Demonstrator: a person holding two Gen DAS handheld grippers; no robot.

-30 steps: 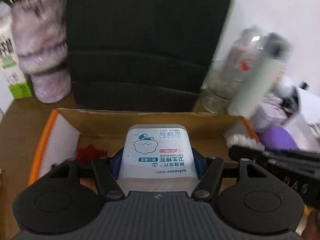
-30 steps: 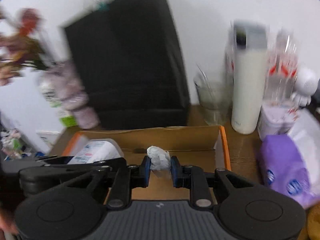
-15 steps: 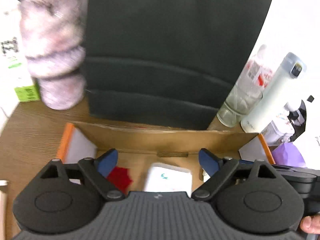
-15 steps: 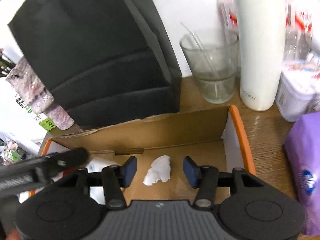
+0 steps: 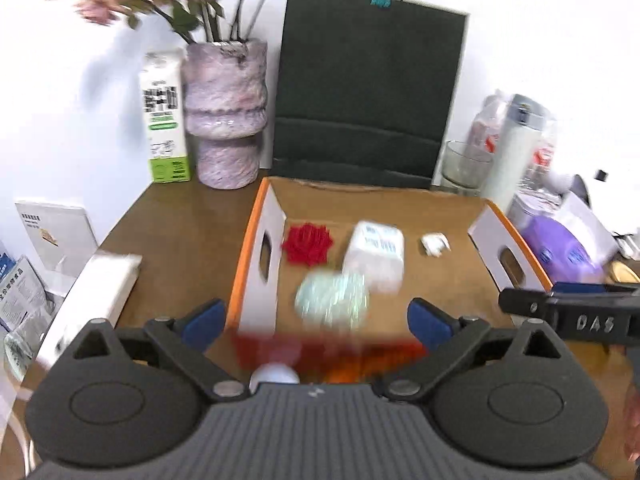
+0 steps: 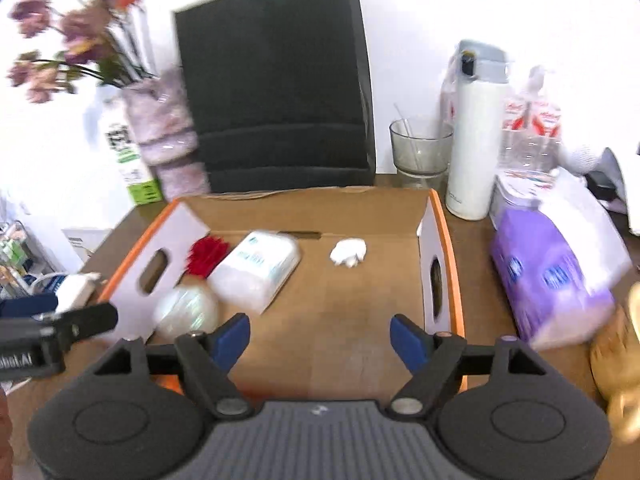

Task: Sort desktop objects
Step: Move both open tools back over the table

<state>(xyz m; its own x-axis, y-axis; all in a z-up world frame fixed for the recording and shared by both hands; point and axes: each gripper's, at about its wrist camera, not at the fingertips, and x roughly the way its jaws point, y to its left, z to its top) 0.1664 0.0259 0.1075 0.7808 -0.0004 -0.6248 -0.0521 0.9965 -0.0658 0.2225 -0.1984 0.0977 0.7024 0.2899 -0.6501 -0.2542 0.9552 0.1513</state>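
While your left gripper (image 5: 314, 320) and right gripper (image 6: 320, 338) have just been spreading their blue-padded jaws — both released, nothing between them — the white cotton-bud pack (image 6: 256, 270), crumpled white tissue (image 6: 349, 252), red paper flower (image 5: 307, 243) and pale round ball (image 5: 332, 298) lie inside the orange-edged cardboard box (image 6: 448, 264).

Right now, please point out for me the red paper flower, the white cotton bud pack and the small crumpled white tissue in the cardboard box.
Red paper flower (image 5: 307, 244): left wrist view, petal centre.
White cotton bud pack (image 6: 256, 269): right wrist view, top face.
Small crumpled white tissue (image 6: 349, 252): right wrist view, middle of the wad.
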